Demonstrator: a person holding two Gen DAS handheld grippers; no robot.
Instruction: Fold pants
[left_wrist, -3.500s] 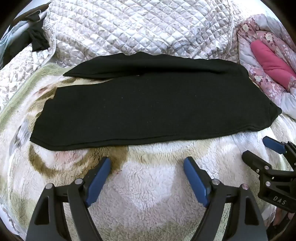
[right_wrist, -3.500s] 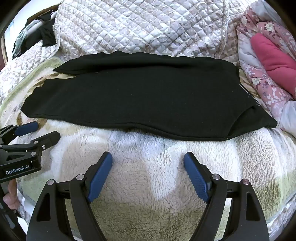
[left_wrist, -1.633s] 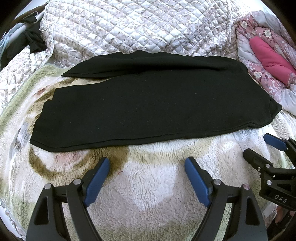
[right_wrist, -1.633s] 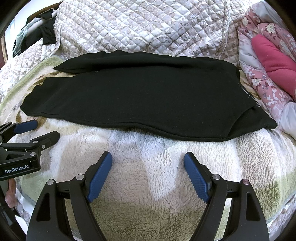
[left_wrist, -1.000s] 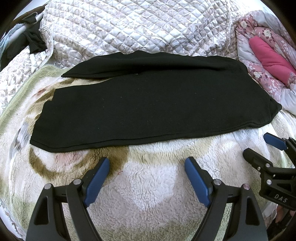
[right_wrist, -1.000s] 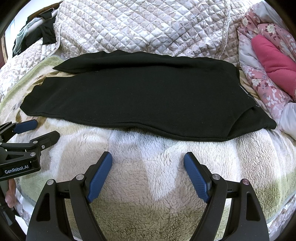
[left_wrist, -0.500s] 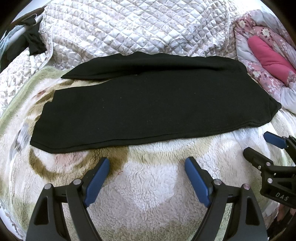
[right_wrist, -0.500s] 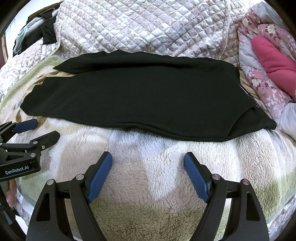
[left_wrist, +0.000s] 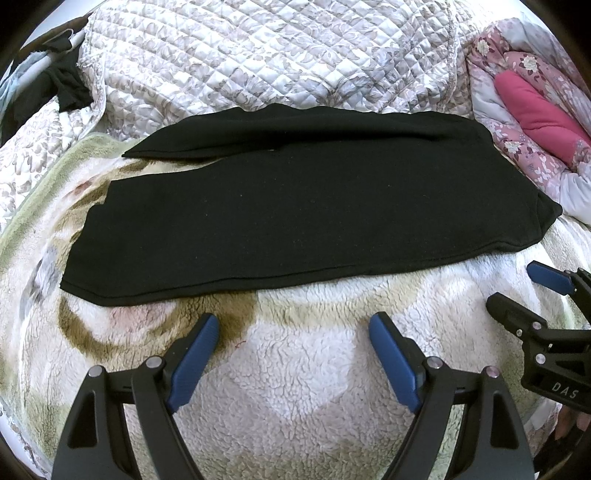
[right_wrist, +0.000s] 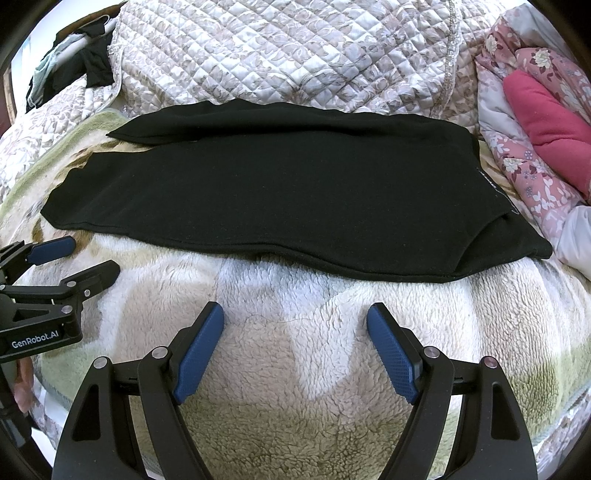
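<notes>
Black pants (left_wrist: 295, 218) lie flat across a fleece blanket, one leg over the other, leg ends at the left, waist at the right. They also show in the right wrist view (right_wrist: 280, 192). My left gripper (left_wrist: 293, 325) is open and empty, hovering just in front of the pants' near edge. My right gripper (right_wrist: 295, 317) is open and empty, also in front of the near edge. The right gripper also shows in the left wrist view (left_wrist: 513, 286), and the left gripper in the right wrist view (right_wrist: 88, 258), each off to the side.
A fleece blanket (left_wrist: 303, 373) covers the bed. A quilted bedspread (left_wrist: 258, 59) rises behind the pants. A pink floral quilt with a pink pillow (left_wrist: 535, 107) lies at the right. Dark clothes (right_wrist: 92, 59) hang at the far left.
Almost nothing has changed. Both grippers stay open in front of the pants, with only slight camera drift.
</notes>
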